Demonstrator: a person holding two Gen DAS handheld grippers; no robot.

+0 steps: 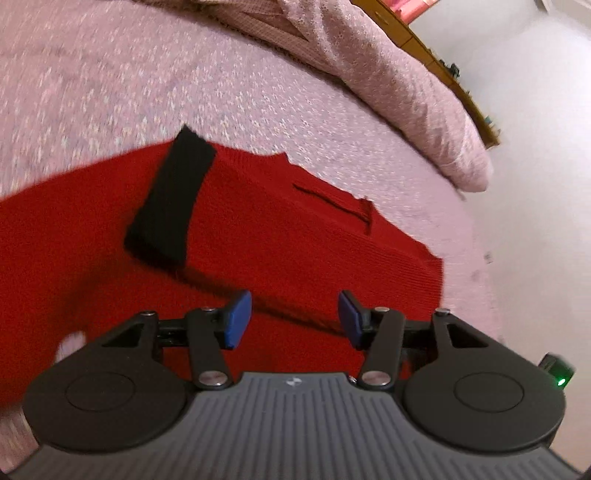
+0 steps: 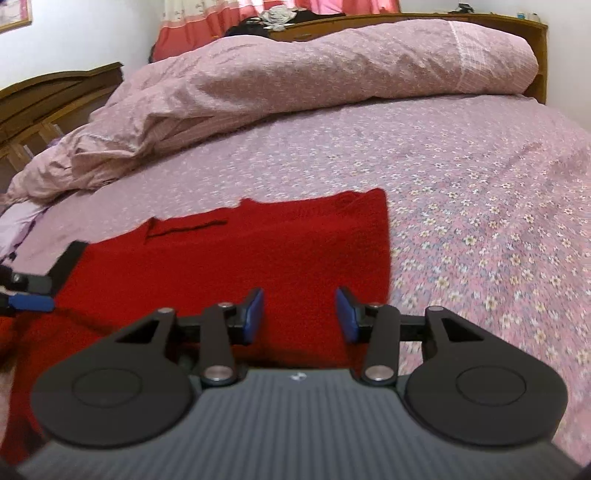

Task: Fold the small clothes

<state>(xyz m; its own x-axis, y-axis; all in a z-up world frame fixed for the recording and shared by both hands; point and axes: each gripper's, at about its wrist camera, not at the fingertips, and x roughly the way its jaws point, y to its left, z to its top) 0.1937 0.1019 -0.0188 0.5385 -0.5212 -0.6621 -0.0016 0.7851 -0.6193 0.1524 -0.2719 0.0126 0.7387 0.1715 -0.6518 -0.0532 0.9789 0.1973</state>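
A red knitted garment [image 1: 258, 240] lies flat on the floral bed sheet [image 1: 110, 74]. A sleeve with a black cuff [image 1: 170, 199] is folded across it. My left gripper [image 1: 295, 317] hovers over the garment's near part, open, with nothing between its blue pads [image 1: 238, 319]. In the right wrist view the same red garment [image 2: 240, 258] spreads ahead with its right edge straight. My right gripper [image 2: 299, 314] stands open above the garment's near right part, its jaws apart and holding nothing. The left gripper's blue pad [image 2: 31, 302] and the black cuff [image 2: 70, 258] show at the left edge.
A rumpled pink duvet [image 2: 295, 74] is heaped along the far side of the bed. Behind it stand a wooden headboard [image 2: 406, 18] and pink curtains [image 2: 295, 7]. Floral sheet [image 2: 480, 221] stretches to the right of the garment. A white wall [image 1: 535, 147] lies past the bed edge.
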